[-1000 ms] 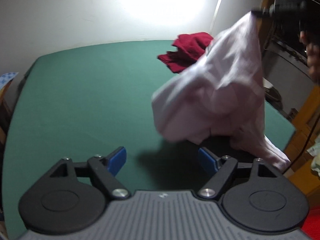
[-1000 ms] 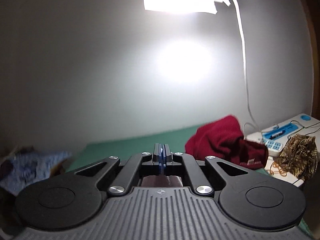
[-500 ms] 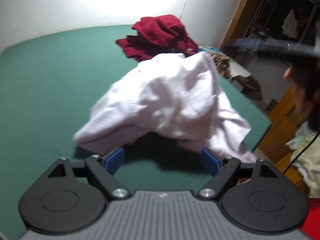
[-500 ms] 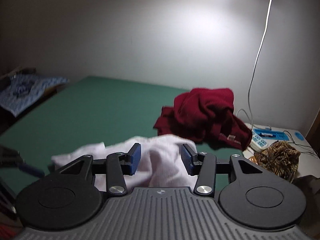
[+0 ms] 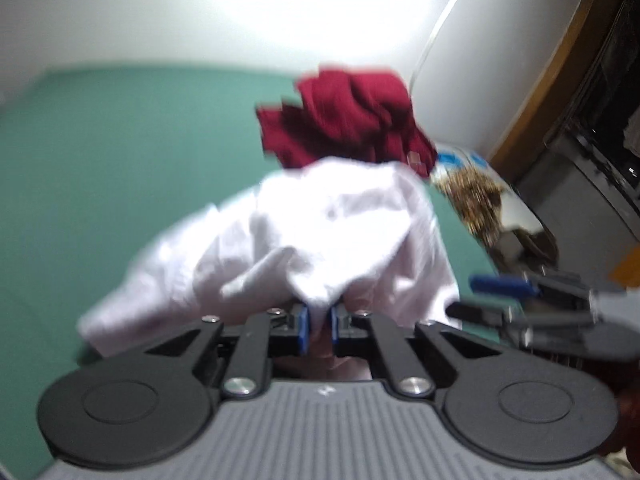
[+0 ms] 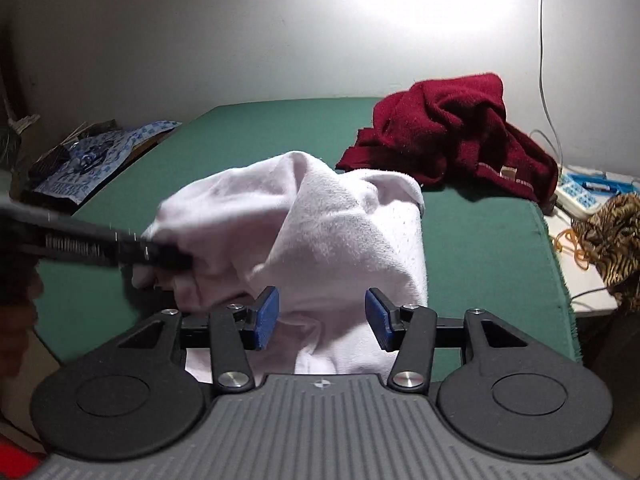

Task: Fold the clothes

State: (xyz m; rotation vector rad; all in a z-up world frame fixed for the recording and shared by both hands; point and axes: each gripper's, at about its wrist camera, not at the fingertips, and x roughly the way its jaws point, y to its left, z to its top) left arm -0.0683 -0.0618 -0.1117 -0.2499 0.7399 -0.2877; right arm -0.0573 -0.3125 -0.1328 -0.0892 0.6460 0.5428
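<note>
A pale pink garment (image 6: 304, 216) lies heaped near the front right corner of the green-covered table (image 6: 224, 148), part of it spilling over the table's front edge toward the two grippers. The left gripper (image 5: 319, 328) has its blue pads drawn close together with a fold of the pink cloth pinched between them, the cloth bunching up just ahead of the pads. The right gripper (image 6: 322, 318) is spread wide, its blue pads apart on either side of the cloth hanging at the front edge, gripping nothing. From the left wrist view it shows blurred at the right, off the table's right edge. A crumpled dark red garment (image 6: 452, 132) sits at the back right corner of the table, apart from the pink one. Off the right edge, on a white surface, lie a blue-and-white device (image 6: 584, 188) and a tiger-striped cloth bundle (image 6: 616, 236). Off the left edge is a blue patterned cloth (image 6: 100, 156) with dark clutter on it.
</note>
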